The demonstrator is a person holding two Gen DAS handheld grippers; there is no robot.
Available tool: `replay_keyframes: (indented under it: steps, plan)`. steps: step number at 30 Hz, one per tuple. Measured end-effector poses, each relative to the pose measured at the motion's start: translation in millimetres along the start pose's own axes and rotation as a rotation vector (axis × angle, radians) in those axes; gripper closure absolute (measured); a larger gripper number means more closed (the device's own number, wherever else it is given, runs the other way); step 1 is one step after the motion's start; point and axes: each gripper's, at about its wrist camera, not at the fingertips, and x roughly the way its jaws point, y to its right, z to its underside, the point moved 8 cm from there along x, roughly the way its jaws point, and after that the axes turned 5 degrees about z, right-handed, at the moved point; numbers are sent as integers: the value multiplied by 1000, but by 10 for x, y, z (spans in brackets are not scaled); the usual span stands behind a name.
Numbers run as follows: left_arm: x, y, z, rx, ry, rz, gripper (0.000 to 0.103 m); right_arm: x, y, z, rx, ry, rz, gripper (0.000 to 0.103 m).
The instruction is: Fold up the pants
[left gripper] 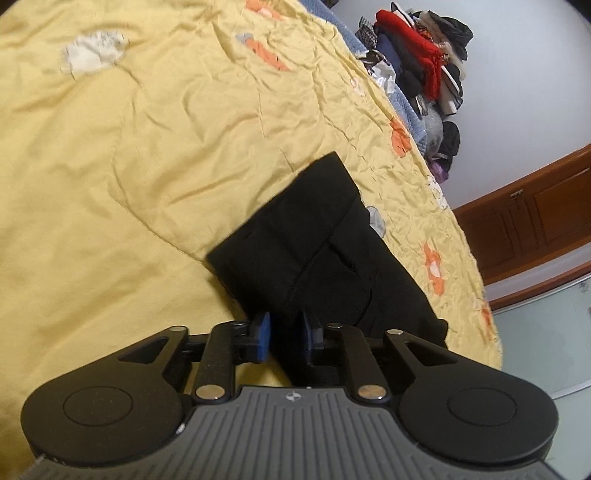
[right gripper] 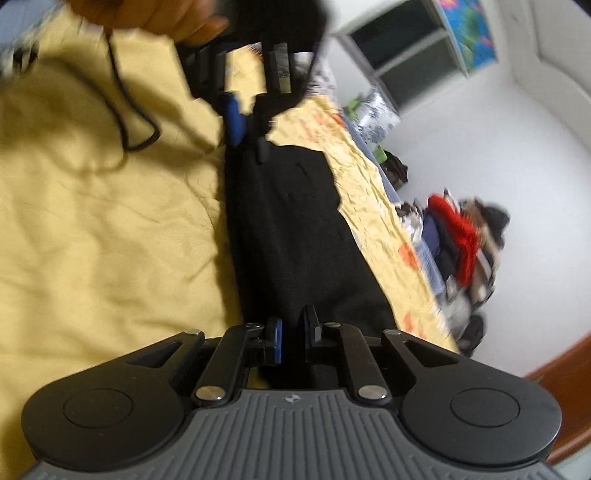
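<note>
No readable writing anywhere, honestly. The only mark is a tiny round logo on the grey ribbed housing of each gripper, too small to make out.

Left wrist view, going left to right: yellow bedspread (left gripper: 129, 155) all crumpled, with a white patch and some orange flower prints. The black pants (left gripper: 314, 251) lie flat on it in a folded strip, running from the middle of the bed down toward the camera. The left gripper (left gripper: 284, 338) sits right at the near end of the pants, jaws a little apart with black cloth showing in the gap, but I can't tell if the blue pads actually press on it. Past the bed's right edge there's a heap of clothes (left gripper: 424, 66) with something red on top, then a wooden cabinet (left gripper: 535, 221) against the white wall.

Right wrist view is pretty blurry. Far left, a black cable (right gripper: 125, 107) loops over the bedspread. At the top a hand (right gripper: 166, 14) holds the other gripper, cut off by the frame, its blue pad at the far end of the pants. The right gripper (right gripper: 291, 338) is at the near end, jaws with just a narrow gap, pants fabric beneath and between them; whether it's pinched I can't say. To the right: a dark window (right gripper: 406, 59), a colourful cloth beside it, and the same clothes pile smeared by motion.
</note>
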Motion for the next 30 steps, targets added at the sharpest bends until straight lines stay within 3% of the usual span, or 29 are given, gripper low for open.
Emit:
replay_keyframes:
  steps: [4, 8, 10, 12, 15, 17, 21, 27, 30]
  plan:
    - [-143, -17, -1, 32, 47, -47, 74, -318, 445, 315, 293, -32, 13, 73]
    - [-167, 353, 95, 190, 47, -5, 72, -562, 1167, 1010, 766, -112, 102, 48]
    - [-71, 643, 225, 288, 3, 61, 65, -645, 1508, 1462, 1081, -136, 113, 45]
    - [70, 927, 400, 365, -53, 118, 61, -679, 1729, 1868, 1405, -108, 67, 45]
    - [313, 1342, 722, 486, -139, 196, 58, -625, 1835, 2207, 1684, -44, -11, 45]
    - [456, 1573, 942, 547, -202, 241, 57, -544, 1806, 2332, 1766, -51, -37, 45]
    - [666, 1882, 1403, 719, -305, 307, 52, -339, 1697, 2437, 1832, -164, 13, 46]
    - [901, 2036, 1857, 848, -415, 344, 49, -263, 1737, 2610, 1933, -118, 40, 46]
    - [960, 2101, 2031, 926, -433, 344, 49, -162, 1796, 2635, 1957, -85, 48, 47]
